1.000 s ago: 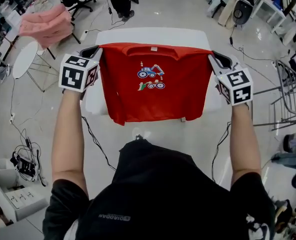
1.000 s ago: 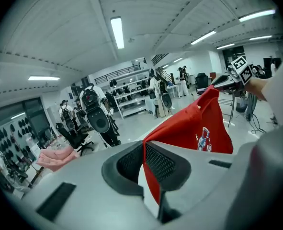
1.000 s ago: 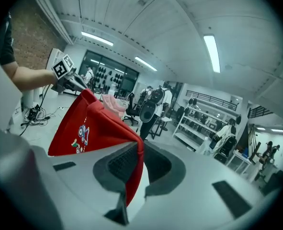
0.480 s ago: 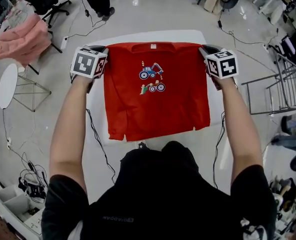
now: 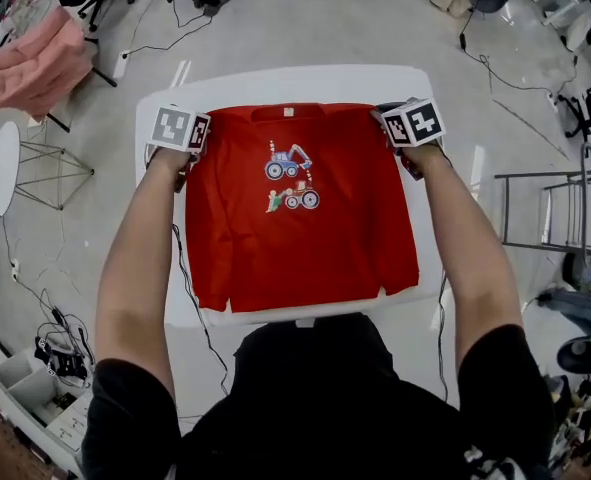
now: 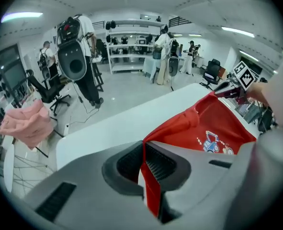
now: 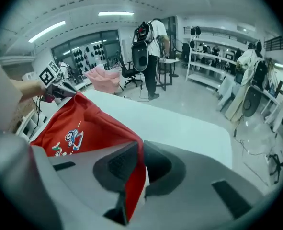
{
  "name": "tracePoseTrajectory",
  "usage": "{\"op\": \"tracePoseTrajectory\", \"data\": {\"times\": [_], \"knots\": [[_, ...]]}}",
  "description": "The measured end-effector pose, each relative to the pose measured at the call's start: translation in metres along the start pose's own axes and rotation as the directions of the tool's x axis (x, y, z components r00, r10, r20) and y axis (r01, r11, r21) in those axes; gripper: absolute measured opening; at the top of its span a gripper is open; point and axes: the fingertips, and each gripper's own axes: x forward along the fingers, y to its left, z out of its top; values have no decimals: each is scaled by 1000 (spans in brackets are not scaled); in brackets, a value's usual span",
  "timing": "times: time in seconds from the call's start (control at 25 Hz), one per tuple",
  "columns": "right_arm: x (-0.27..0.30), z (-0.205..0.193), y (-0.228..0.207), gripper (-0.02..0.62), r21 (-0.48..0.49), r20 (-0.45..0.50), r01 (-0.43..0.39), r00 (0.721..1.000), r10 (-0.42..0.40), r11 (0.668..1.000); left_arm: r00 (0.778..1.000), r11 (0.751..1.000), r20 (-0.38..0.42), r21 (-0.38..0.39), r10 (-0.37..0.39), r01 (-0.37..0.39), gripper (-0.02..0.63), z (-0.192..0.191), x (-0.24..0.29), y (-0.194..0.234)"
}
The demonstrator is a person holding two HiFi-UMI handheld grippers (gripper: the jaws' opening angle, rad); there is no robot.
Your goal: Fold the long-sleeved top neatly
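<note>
Nearest the person, the hem (image 5: 295, 303) of the red long-sleeved top (image 5: 305, 238) is lying along the near edge of the white table (image 5: 275, 80). The body is being spread front-up across the tabletop, with the cartoon print (image 5: 293, 178) facing upward. No sleeves are showing at either side. They are possibly tucked beneath the body, though this cannot be confirmed from above.

Farther out, both shoulders are being pinched. A thin fold of red cloth at the left shoulder is being clamped by the left gripper (image 6: 143, 163), whose jaws are standing almost together on it. The matching fold at the right shoulder is being clamped by the right gripper (image 7: 137, 169), whose jaws are standing narrow, with cloth hanging between the pads.

The fabric is being judged light, soft and limp. It will likely drape and wrinkle rather than hold a crease, and a single layer may slip from a shallow pinch. Hold is best being taken at seams, shoulders or hem corners, where the cloth is thicker.

Beyond the table, a pink garment (image 5: 30, 53) is lying on a chair.
</note>
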Motion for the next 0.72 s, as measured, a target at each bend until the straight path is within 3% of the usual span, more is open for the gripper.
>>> {"op": "tracePoseTrajectory", "data": {"times": [0.24,0.4,0.52,0.72], "knots": [[44,-12,-8,71,29,-81,-132,988,134,991,999,997,-49,-74,12,-15,28,-7,46,11],[30,3,2,176,-147,-75,-140,989,131,979,998,1000,-57,4,13,-13,87,-4,52,10],[24,29,23,178,-233,-18,-183,983,184,955,999,999,-16,41,31,-31,100,1,43,11],[57,44,35,137,-270,-61,-200,980,190,942,998,999,62,-48,27,-25,106,-3,18,15]]}}
